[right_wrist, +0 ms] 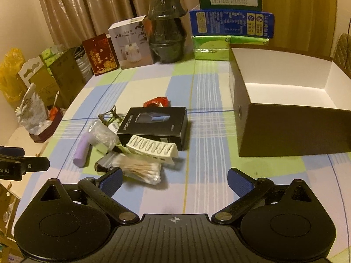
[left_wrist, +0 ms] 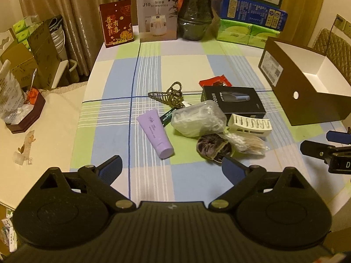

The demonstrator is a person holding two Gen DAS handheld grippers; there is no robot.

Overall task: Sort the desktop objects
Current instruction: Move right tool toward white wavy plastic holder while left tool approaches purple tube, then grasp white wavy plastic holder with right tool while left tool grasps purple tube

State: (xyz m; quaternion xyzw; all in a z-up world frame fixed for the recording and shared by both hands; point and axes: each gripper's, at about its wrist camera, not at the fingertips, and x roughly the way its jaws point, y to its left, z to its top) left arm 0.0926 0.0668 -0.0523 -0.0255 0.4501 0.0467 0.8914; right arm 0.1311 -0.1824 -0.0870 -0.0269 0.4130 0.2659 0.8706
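Hovering wide apart and empty, the left gripper (left_wrist: 171, 168) and right gripper (right_wrist: 174, 180) face the clutter pile (left_wrist: 204, 120) mid-surface (nothing sorted yet), the open brown box (right_wrist: 285, 129) waiting right, presumably to receive it.

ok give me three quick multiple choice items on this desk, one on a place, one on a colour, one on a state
1. Where does the white hair clip lie?
A. inside the big box
B. against the small black box
C. beside the red card

2. What colour is the tube?
A. purple
B. orange
C. black

3. The big box is
A. taped shut
B. full
C. open and empty

Answers: 1 B, the clip rests at the black box's near edge. 2 A, the tube is pale purple. 3 C, its bare white inside shows.
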